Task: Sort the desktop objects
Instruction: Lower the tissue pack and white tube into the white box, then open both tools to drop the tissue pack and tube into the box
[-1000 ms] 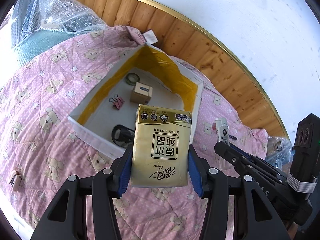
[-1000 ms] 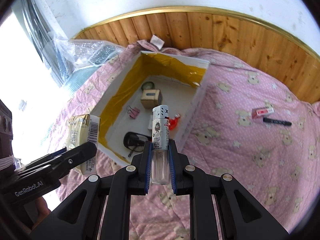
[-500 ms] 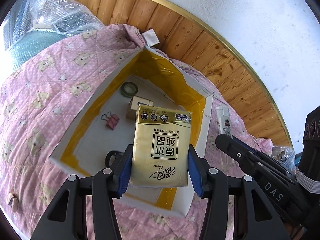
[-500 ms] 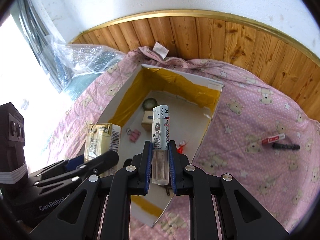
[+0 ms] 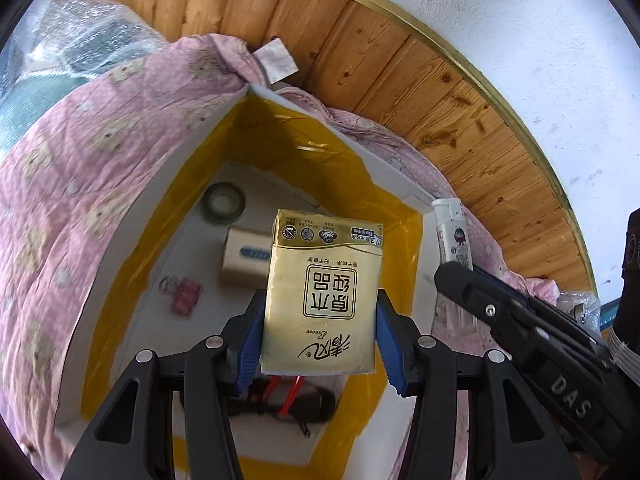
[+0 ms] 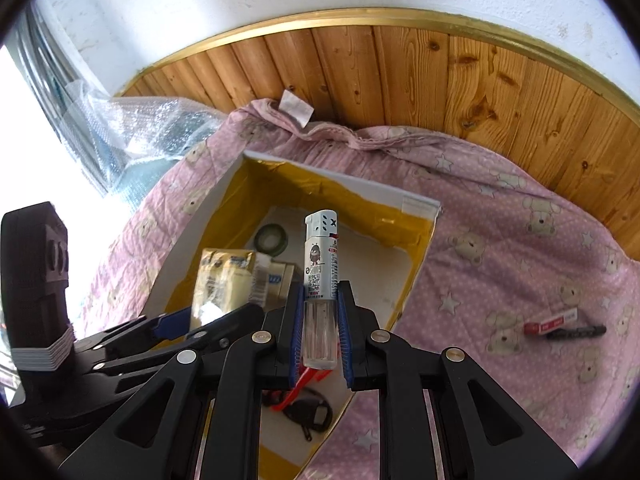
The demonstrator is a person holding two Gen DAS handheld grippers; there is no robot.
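A: What sits in your yellow-lined box (image 5: 200,168)?

B: A tape roll (image 5: 225,203), small carton (image 5: 242,258), pink binder clip (image 5: 185,297).

A: And your tools?

B: Your left tool (image 5: 318,334) clamps a gold tissue pack (image 5: 324,292) above the box; your right tool (image 6: 320,330) grips a white lighter (image 6: 321,268) upright, over it too.

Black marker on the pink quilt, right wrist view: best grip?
Take the black marker across its slim barrel at mid-length, coming straight down. It lies flat, and the red-and-white pack touches its far side, so a centred top-down pinch suits best.
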